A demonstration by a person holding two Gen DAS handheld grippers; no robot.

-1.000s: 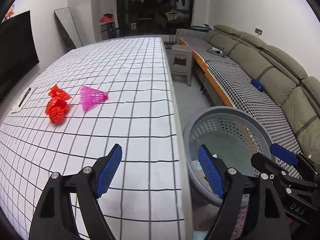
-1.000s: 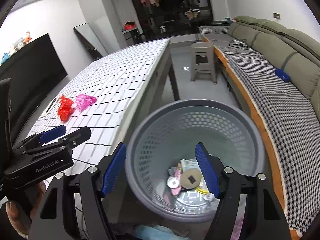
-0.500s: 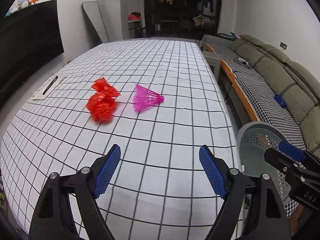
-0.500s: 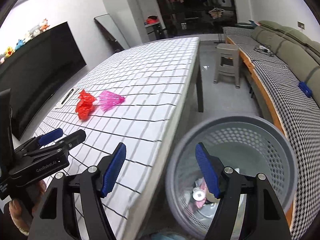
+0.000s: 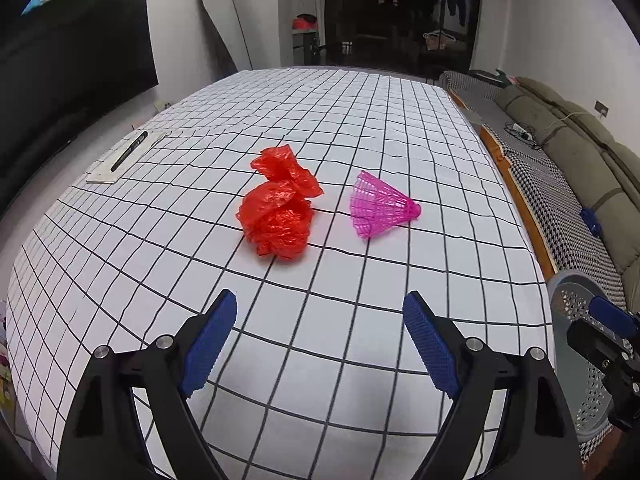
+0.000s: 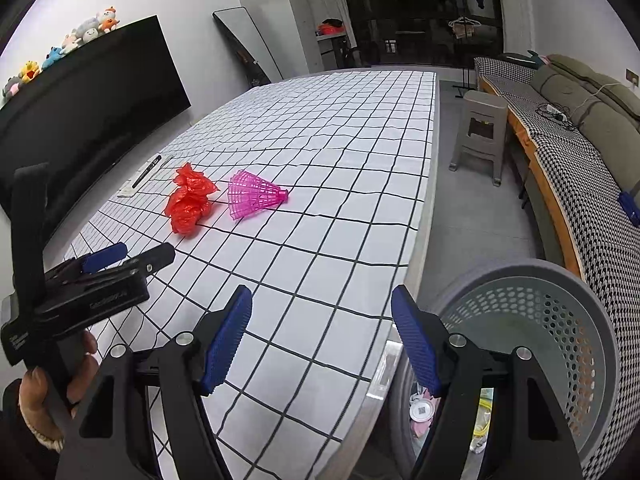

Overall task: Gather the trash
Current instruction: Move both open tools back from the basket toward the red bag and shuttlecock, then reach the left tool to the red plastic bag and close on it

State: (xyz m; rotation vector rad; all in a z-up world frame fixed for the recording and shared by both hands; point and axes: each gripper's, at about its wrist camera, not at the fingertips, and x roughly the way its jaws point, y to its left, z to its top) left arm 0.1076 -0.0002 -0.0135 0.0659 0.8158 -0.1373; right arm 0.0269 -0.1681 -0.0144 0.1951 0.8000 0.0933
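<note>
A crumpled red plastic bag (image 5: 280, 212) (image 6: 189, 204) lies on the grid-patterned table (image 5: 320, 360), with a pink plastic shuttlecock (image 5: 380, 206) (image 6: 254, 194) just to its right. My left gripper (image 5: 320, 344) hovers over the table short of both, jaws opening, nothing between them. My right gripper (image 6: 322, 336) stands open and empty above the table's right edge. A grey perforated basket (image 6: 540, 304) (image 5: 576, 308) with several scraps inside sits on the floor beside the table. In the right wrist view the left gripper (image 6: 120, 258) shows at the left, held by a hand.
A black pen on a white sheet (image 5: 128, 152) lies at the table's left side. A grey stool (image 6: 482, 132) stands past the basket. A sofa with checked cover (image 6: 580, 168) runs along the right wall. A dark screen (image 5: 72, 72) fills the left wall.
Both grippers swung left from the basket toward the table. The red bag and shuttlecock now sit near the centre of the left wrist view, and the left jaws stand wider.
</note>
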